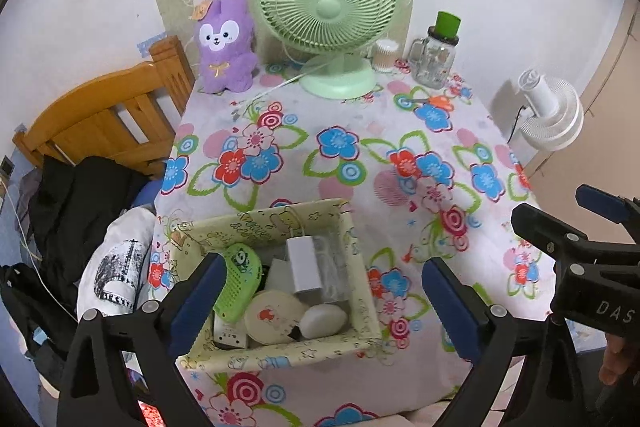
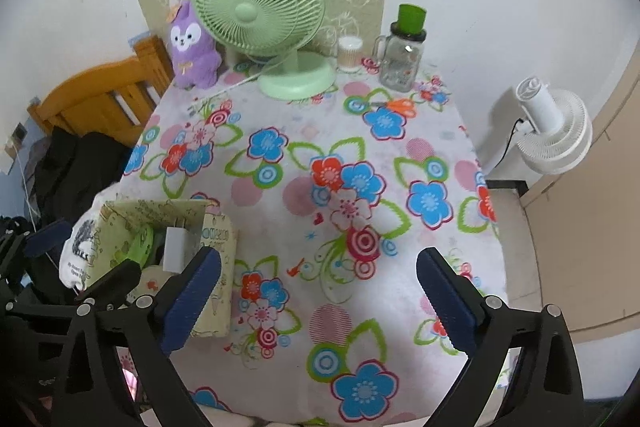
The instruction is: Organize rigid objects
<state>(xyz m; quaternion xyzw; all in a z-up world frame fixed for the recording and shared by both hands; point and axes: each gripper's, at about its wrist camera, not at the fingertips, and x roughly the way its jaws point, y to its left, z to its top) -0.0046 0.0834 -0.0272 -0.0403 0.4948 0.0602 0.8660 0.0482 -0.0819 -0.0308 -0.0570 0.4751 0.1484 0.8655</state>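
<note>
Floral table [image 1: 360, 115]: box [image 1: 362, 291] under left gripper's [image 1: 320, 301] jaws.

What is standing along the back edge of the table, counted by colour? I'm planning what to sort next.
Green: 1, the desk fan
Purple: 1, the plush toy
Clear glass: 1, the jar with a green lid
Pale: 1, the cotton swab tub
Total: 4

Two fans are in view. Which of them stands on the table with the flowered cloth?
The green fan, on its round base at the back of the table, beside the purple plush toy. The white fan is off the table, to its right.
</note>
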